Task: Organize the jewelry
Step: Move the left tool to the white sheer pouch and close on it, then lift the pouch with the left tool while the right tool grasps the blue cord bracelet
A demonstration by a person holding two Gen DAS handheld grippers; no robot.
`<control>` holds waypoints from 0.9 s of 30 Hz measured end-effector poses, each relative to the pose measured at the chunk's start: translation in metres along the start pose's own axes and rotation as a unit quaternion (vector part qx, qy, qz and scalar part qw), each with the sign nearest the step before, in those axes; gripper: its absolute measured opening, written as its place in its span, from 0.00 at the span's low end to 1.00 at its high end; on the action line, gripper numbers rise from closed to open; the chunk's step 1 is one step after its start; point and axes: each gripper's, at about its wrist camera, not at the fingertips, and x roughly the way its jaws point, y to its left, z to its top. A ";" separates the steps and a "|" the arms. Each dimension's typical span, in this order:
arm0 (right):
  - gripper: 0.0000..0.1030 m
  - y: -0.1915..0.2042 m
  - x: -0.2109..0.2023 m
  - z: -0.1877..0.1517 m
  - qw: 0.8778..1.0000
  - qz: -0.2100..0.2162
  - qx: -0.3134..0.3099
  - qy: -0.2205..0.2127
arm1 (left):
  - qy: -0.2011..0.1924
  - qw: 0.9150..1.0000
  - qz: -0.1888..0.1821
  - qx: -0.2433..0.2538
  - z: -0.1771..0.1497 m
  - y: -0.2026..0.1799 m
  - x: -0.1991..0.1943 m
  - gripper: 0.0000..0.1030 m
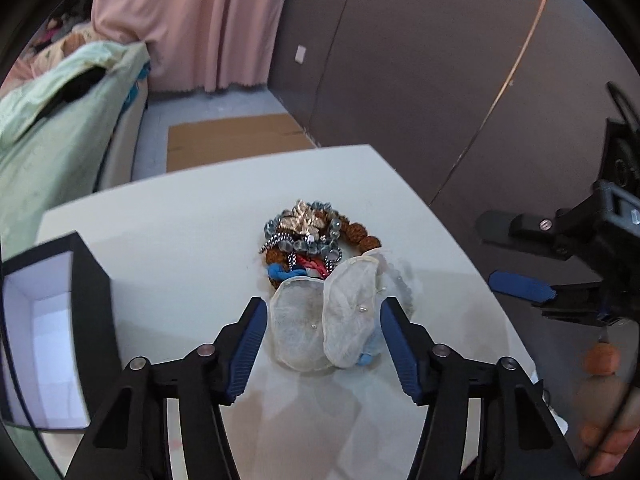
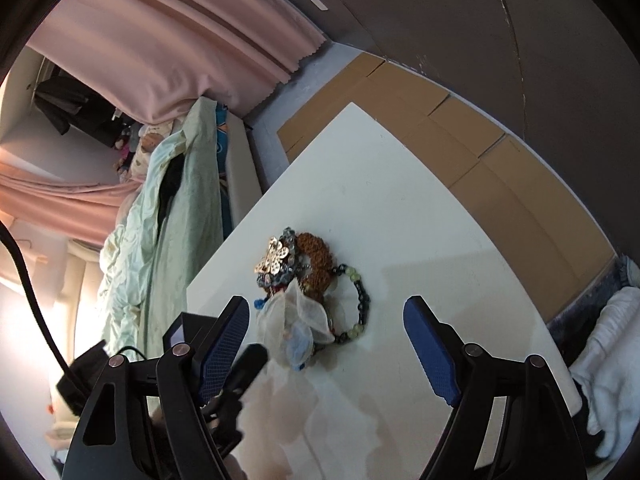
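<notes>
On the white table (image 1: 168, 240), the jewelry pile (image 1: 312, 236) of beaded bracelets sits with sheer organza petals (image 1: 320, 320) at its near edge. The left tool (image 1: 323, 344) stands spread, petals between its blue pads untouched. The right tool (image 2: 326, 344) hovers spread over the table, gripping nothing, beside a dark green-beaded bracelet (image 2: 356, 304); an open black box (image 1: 52, 320) stands at the table's left.
</notes>
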 end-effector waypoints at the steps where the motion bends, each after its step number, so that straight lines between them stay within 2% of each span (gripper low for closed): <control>1: 0.79 0.001 0.002 0.001 1.000 -0.002 0.001 0.001 | 0.004 1.000 -0.004 -0.002 0.002 0.001 0.004 0.58; 3: 0.79 0.001 0.005 0.004 1.000 -0.005 0.002 0.004 | 0.008 1.000 -0.012 -0.005 0.003 0.001 0.007 0.58; 5: 0.79 0.002 0.008 0.006 1.000 -0.012 0.000 0.007 | 0.012 1.000 -0.020 -0.004 0.004 -0.001 0.012 0.53; 7: 0.79 0.001 0.009 0.007 1.000 -0.020 0.000 0.010 | 0.035 0.999 -0.028 -0.013 0.003 0.000 0.022 0.24; 9: 0.79 -0.001 0.008 0.008 1.000 -0.025 0.001 0.008 | 0.039 0.997 -0.050 -0.031 0.001 0.002 0.024 0.15; 11: 0.79 -0.003 0.006 0.008 1.000 -0.027 0.002 0.005 | 0.025 0.998 -0.041 -0.031 0.001 0.000 0.017 0.06; 15: 0.79 -0.003 0.005 0.008 1.000 -0.025 -0.002 0.005 | -0.002 0.999 -0.037 -0.019 0.002 -0.006 0.002 0.05; 27: 0.79 0.007 0.006 0.002 1.000 -0.002 -0.018 -0.002 | -0.055 0.997 -0.044 -0.044 0.009 0.006 -0.035 0.05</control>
